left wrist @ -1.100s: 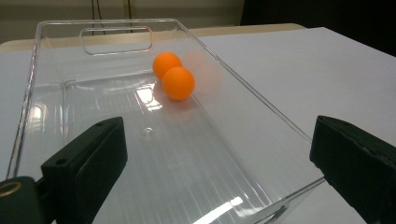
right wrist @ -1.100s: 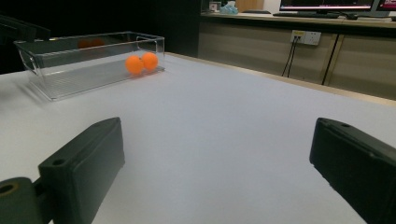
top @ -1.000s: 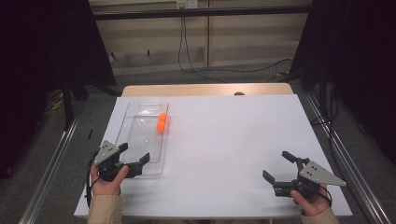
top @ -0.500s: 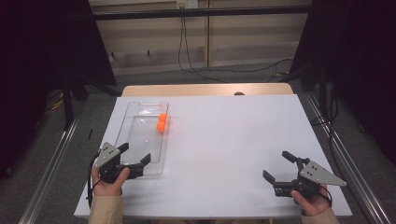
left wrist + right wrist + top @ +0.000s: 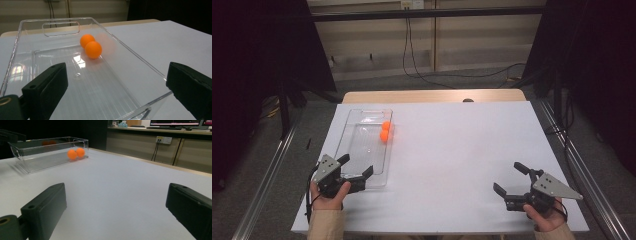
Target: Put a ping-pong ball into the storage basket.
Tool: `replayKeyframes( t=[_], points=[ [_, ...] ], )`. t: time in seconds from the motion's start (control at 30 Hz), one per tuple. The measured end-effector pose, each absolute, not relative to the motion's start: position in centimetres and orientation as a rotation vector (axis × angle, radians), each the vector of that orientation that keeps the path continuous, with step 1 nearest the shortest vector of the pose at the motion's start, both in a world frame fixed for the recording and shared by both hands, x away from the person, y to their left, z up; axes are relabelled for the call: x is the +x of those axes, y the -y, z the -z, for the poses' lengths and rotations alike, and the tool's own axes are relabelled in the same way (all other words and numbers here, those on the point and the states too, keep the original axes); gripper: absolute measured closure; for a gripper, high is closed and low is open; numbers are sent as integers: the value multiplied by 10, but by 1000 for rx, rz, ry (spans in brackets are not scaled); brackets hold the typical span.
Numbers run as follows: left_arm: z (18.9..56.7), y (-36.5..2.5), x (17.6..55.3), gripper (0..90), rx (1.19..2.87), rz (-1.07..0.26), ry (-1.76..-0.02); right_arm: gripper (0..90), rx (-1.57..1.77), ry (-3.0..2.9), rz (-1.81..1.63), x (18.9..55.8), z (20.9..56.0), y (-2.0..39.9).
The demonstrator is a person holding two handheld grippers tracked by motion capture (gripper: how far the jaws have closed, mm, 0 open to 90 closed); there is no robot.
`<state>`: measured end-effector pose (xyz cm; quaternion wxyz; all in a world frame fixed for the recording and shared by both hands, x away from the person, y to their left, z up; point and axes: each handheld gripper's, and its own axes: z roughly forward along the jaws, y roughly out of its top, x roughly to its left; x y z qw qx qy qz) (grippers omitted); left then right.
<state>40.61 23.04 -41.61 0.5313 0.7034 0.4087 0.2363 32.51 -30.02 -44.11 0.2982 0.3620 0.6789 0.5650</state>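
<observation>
Clear plastic tray [image 5: 362, 150] lies lengthwise on the white table [image 5: 462, 150], toward its left side, with a cut-out handle slot at the far end wall. Two orange balls [image 5: 384, 131] sit inside the tray, touching each other, against the tray's right wall and in its far half. In the left gripper view the nearer ball [image 5: 93, 49] partly overlaps the farther one [image 5: 87, 40]; a faint orange reflection shows on the tray wall beside them.

Left gripper [image 5: 354, 172] is at the tray's near end, jaws spread wide, one over the tray's near-left corner, the other at the near-right corner. The jaws hold nothing. Whether they touch the tray rim cannot be told.

Right gripper [image 5: 508, 180] rests well apart from the tray, near the table's front right corner, jaws wide apart and empty over bare white surface. In the right gripper view the tray [image 5: 47, 152] and balls [image 5: 76, 153] appear far off to its left.
</observation>
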Motion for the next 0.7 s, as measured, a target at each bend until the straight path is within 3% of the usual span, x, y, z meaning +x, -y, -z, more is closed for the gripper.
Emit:
replayKeyframes(
  t=[0.7],
  points=[
    [418, -233, 402, 36, 1648, -580, -956, 29, 953, -1806, -1499, 325, 441, 300]
  ],
)
